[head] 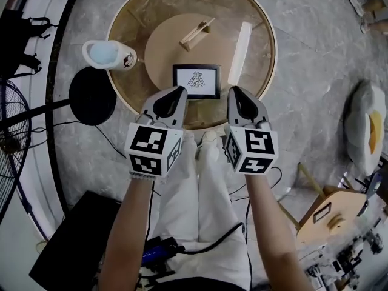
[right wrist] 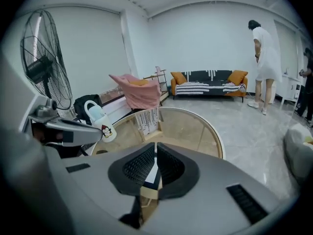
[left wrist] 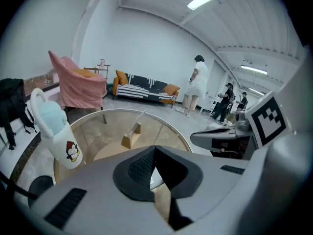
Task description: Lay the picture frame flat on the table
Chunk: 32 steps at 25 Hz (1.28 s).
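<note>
The picture frame (head: 196, 81), black with a white mat and a dark drawing, lies flat on the round glass table (head: 268, 38), near its front edge. My left gripper (head: 179, 91) hovers just left of the frame's near corner, raised above the table, jaws shut on nothing. My right gripper (head: 233, 91) hangs at the frame's right side, likewise shut and empty. In the left gripper view the pads meet at the left gripper (left wrist: 154, 153), with a sliver of the frame (left wrist: 154, 177) below. The right gripper view shows the right gripper (right wrist: 155, 153) closed above the frame (right wrist: 152, 174).
A white jug with a penguin print (head: 109, 54) stands at the table's left rim. A small wooden stand (head: 197, 33) and a white strip (head: 240, 53) lie farther back. A black round base (head: 92, 96) and a fan (head: 12, 132) are at the left; a wooden chair (head: 330, 214) is at the right.
</note>
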{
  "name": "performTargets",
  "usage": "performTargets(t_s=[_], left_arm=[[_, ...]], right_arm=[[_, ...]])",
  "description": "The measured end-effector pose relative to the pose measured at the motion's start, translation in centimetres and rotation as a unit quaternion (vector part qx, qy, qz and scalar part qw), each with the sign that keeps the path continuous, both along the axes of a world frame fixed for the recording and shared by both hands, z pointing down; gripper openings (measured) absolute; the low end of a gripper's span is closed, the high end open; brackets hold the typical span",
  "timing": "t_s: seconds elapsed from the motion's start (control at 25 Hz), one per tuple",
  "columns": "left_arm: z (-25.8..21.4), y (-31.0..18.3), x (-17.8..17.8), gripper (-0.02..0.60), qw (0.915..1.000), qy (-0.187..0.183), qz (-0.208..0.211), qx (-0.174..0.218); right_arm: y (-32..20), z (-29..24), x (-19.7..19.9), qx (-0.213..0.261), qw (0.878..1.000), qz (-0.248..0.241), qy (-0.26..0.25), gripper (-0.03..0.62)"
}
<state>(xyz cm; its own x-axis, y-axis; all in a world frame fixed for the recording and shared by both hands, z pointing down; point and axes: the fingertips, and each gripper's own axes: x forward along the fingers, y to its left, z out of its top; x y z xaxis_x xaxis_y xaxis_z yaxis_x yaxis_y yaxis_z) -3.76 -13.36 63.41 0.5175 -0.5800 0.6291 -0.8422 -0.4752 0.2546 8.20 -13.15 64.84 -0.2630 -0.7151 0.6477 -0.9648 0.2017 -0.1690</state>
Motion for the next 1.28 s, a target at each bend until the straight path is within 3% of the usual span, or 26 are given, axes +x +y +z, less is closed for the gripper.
performTargets(t_s=[0.24, 0.56, 0.96, 1.28], left_arm=[[-6.8, 0.4, 0.8, 0.016, 0.9993, 0.015, 0.013, 0.033], [-15.8, 0.6, 0.5, 0.017, 0.9958, 0.008, 0.015, 0.089], [-26.5, 1.6, 1.1, 0.015, 0.985, 0.004, 0.038, 0.169], [-32.2, 2.3, 0.8, 0.015, 0.9764, 0.007, 0.046, 0.211]], right_arm=[[0.2, -6.6, 1.0, 0.031, 0.999, 0.022, -0.015, 0.041], [0.8, -15.3, 1.7, 0.077, 0.997, 0.016, -0.024, 0.041], [2.0, -25.8, 1.4, 0.141, 0.99, -0.013, -0.029, 0.041], [2.3, -32.1, 1.0, 0.19, 0.981, -0.021, -0.029, 0.041]])
